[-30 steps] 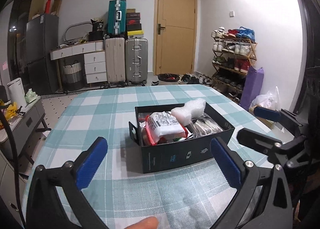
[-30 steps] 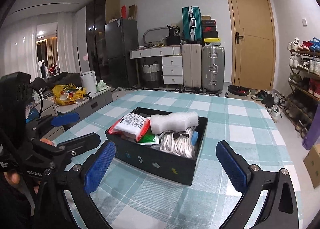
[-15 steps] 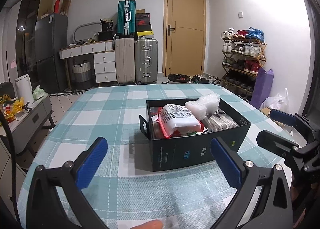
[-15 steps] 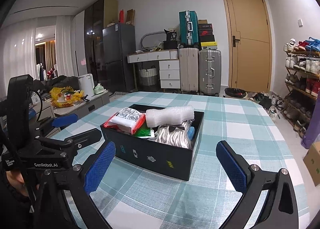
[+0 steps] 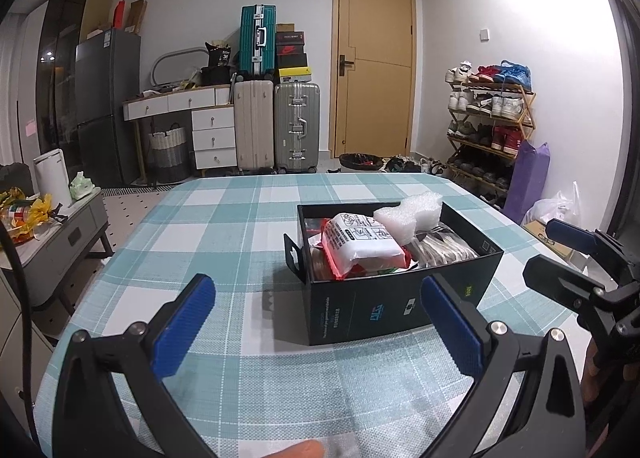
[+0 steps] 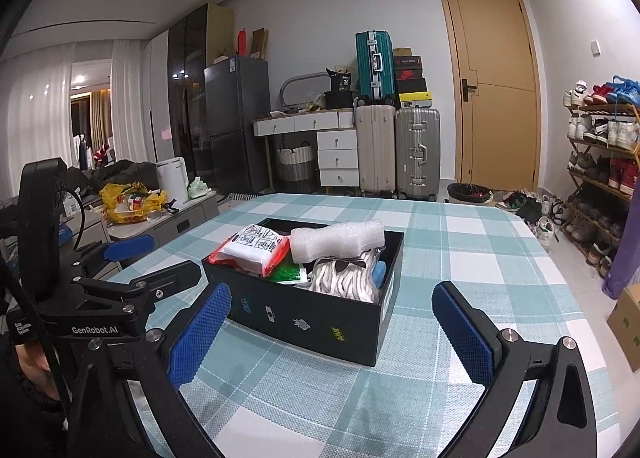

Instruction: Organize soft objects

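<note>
A black box [image 5: 400, 306] stands on the checked tablecloth [image 5: 208, 226]; it also shows in the right wrist view [image 6: 304, 318]. It holds a red-and-white packet [image 5: 360, 246], a white foam wrap [image 5: 408, 214] and a silvery striped bundle [image 5: 444, 248]. In the right wrist view the packet [image 6: 256, 246], foam wrap [image 6: 336, 240], striped bundle [image 6: 344, 278] and a green pouch [image 6: 288, 272] show. My left gripper [image 5: 316, 322] is open and empty, in front of the box. My right gripper [image 6: 332, 330] is open and empty, also in front of it.
Suitcases [image 5: 276, 126], a desk with drawers [image 5: 200, 126] and a door [image 5: 372, 66] stand at the back. A shoe rack [image 5: 492, 126] is at the right, a low grey cabinet [image 5: 60, 242] at the left.
Both grippers have risen and drawn back slightly from the box, staying open. The box and its contents have not moved.
</note>
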The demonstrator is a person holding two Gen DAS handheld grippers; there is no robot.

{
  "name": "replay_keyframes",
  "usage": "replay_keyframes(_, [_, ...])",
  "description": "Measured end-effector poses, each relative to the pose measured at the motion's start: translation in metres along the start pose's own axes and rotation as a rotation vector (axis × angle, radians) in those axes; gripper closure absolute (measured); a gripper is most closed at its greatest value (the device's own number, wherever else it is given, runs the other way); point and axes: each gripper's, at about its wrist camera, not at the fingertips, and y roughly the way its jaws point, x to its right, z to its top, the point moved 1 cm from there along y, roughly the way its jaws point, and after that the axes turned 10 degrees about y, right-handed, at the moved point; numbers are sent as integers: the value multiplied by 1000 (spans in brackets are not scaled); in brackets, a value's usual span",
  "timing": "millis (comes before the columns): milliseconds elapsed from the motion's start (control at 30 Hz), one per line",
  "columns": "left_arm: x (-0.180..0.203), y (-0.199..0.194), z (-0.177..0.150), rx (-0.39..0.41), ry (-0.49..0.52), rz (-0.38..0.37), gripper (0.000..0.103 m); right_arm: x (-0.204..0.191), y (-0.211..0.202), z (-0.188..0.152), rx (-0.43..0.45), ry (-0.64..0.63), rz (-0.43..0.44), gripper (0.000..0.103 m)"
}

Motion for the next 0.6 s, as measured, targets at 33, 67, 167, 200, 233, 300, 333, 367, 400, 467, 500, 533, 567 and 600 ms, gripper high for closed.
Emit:
replay_keyframes(33, [0,0,0,1,2,-2,0,1,0,0,0,3,1,1])
replay_keyframes(67, [1,0,0,1,3,-4,0,2,0,0,-1,6,1,1])
replay_keyframes(167, [1,1,0,-4,3,-13,0,3,0,1,1,11,0,1])
replay_keyframes(200, [1,1,0,-6,3,-12,0,3,0,1,2,11,1,1])
replay_keyframes(233, [1,1,0,-6,4,-11,0,3,-1,1,4,11,-1,1])
replay_keyframes(300, [2,1,1,-3,5,-9,0,3,-1,1,6,11,-1,1])
replay_keyframes(333, [2,0,0,0,5,-9,0,3,0,1,5,10,-1,1])
replay_keyframes(367, [2,0,1,2,5,-9,0,3,-1,0,5,11,-1,1])
replay_keyframes(400, [2,-1,1,2,5,-10,0,3,-1,0,5,10,-1,0])
replay_keyframes(467, [2,-1,0,3,6,-9,0,3,-1,1,6,8,1,1])
replay_keyframes(500, [2,-1,0,3,6,-9,0,3,-1,1,8,6,2,0])
replay_keyframes(533, [2,-1,0,3,6,-9,0,2,-1,0,8,5,2,1])
replay_keyframes(567, [2,-1,0,4,6,-8,0,2,-1,1,8,4,2,1])
replay_keyframes(600, [2,-1,0,5,5,-8,0,2,-2,1,8,5,2,1])
